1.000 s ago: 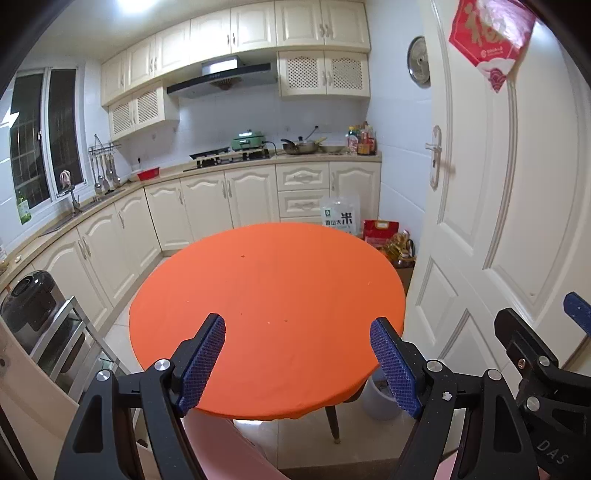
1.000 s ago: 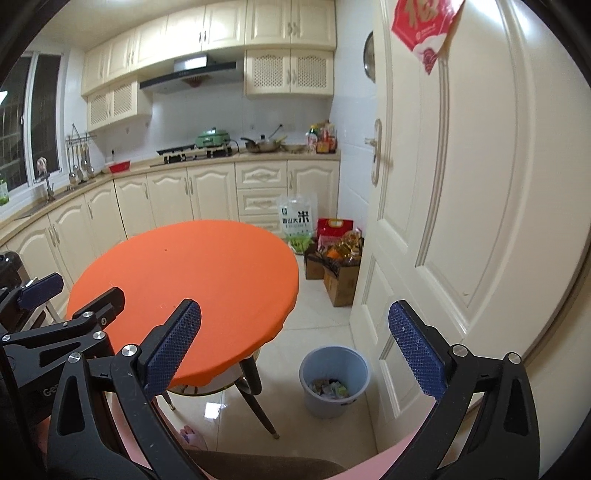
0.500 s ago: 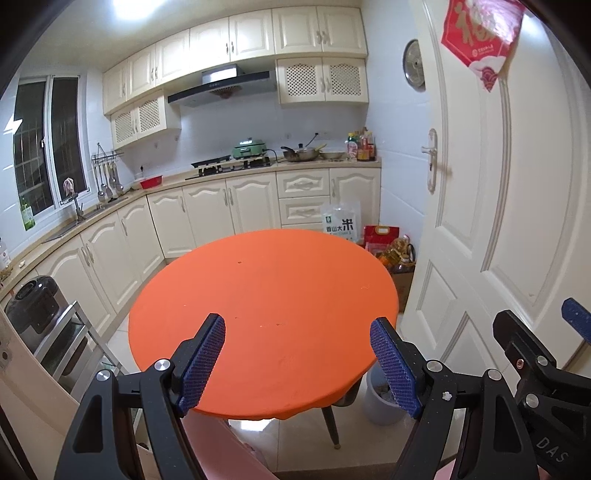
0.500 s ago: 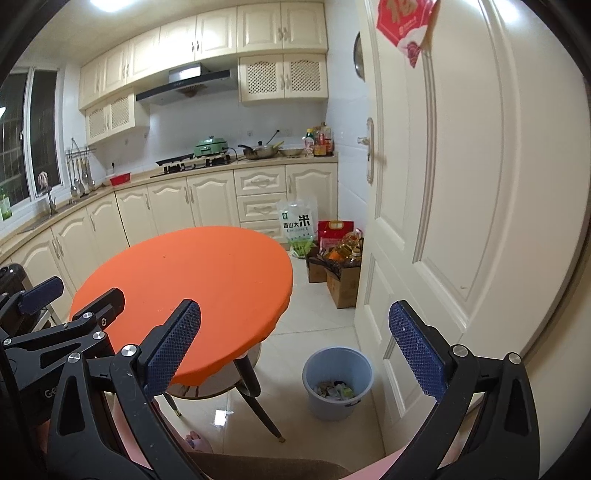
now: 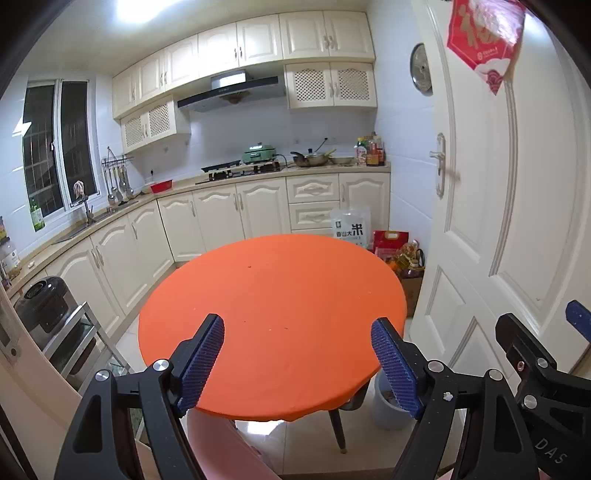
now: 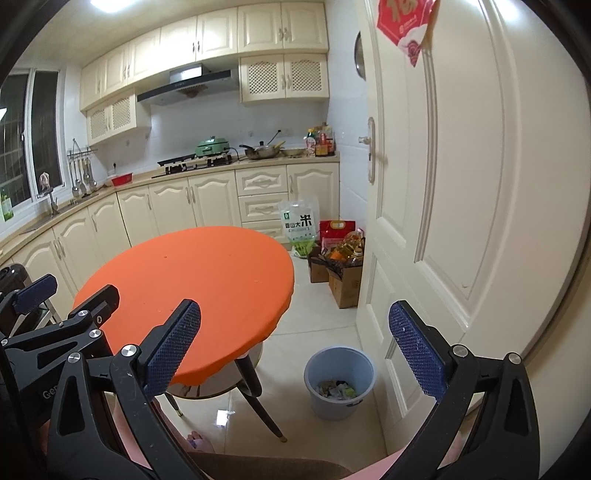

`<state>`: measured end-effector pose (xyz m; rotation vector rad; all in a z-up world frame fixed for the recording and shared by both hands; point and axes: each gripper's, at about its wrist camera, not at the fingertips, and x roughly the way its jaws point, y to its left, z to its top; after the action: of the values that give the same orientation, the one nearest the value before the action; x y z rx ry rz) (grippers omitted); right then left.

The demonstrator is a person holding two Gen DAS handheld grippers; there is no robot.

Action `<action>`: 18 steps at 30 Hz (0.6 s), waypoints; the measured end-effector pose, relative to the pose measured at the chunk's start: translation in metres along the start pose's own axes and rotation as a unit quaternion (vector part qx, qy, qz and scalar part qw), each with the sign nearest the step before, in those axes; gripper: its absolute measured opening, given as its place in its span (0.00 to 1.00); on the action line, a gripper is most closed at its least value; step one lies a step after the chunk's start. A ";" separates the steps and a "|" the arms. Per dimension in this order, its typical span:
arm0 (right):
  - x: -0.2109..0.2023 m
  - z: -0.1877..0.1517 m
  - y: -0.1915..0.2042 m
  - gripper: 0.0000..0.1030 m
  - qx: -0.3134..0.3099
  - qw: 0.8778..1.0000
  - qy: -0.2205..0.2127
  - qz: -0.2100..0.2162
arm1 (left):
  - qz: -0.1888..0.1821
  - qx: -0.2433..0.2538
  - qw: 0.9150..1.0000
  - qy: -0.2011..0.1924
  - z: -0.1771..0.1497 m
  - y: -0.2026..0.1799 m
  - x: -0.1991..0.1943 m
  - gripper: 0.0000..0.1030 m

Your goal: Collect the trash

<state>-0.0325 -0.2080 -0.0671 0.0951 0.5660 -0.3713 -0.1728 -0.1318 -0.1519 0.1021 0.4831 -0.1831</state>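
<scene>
The left tongs hang spread wide over the near edge of the round orange worktop, nothing between the blue pads; the right tongs gape just as wide over the floor beside it, likewise holding nothing.

The room is a kitchen — cream cabinets run along the back and left walls in an L, with wall cupboards and a range hood above a hob. A white panelled door fills the right side, a red paper hanging at its top. The floor is pale glossy tile.

The worktop's orange cover shows only a few tiny specks near the middle and front; dark splayed legs stand under it.

Against the cabinets past the worktop stand a white rice bag, a red bag and cardboard boxes with bottles in them — all on the floor by the door.

The trash itself lies in a small blue-grey bin on the tiles between the worktop's leg and the door: crumpled scraps cover its bottom. From the left view only the bin's side shows, under the worktop's right rim.

On the back counter sit a green pot, a pan and a cluster of bottles.
</scene>
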 end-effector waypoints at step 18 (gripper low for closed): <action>0.000 0.000 0.003 0.99 -0.008 1.000 -0.001 -0.005 | 0.003 -0.009 1.000 0.000 -0.004 0.004 0.010 0.76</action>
<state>-0.0311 -0.2054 -0.0670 0.0753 0.5670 -0.3766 -0.1653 -0.1287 -0.1597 0.0864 0.4833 -0.1729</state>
